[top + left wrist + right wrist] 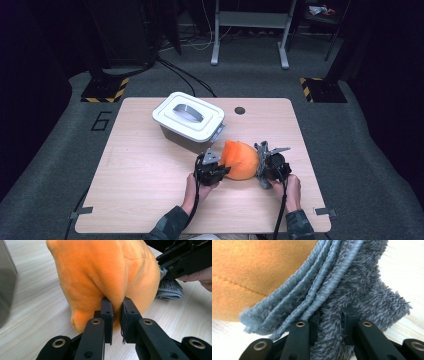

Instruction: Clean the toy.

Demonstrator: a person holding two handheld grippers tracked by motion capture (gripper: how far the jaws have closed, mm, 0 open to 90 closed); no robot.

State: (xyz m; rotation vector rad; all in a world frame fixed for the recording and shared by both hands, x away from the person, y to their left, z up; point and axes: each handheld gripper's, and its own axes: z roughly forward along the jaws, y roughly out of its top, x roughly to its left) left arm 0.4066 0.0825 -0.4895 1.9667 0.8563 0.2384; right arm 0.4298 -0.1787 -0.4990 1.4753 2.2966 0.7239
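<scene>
Near the front of the light wooden table [150, 200], just beside the white-lidded grey plastic box [189, 121], the left gripper [117, 315] pinches a fold of the orange plush toy [105, 272], while the right gripper [331, 322] is clamped on the toy's grey fuzzy fabric part [362, 285].

— What do the two tools look like?

— The left gripper [212, 169] and the right gripper [270, 164] are both black, each with a grey three-cornered plate on top and a black cable trailing back along the forearm.

— And up close?

— In the left gripper view the fingers [107, 315] are flat black pads with small screw holes. Behind the fingers, black link bars carry brass-coloured rivets. A loose thread hangs from one pad.

— What is worn?

— Dark, mottled green sleeves [172, 225].
</scene>
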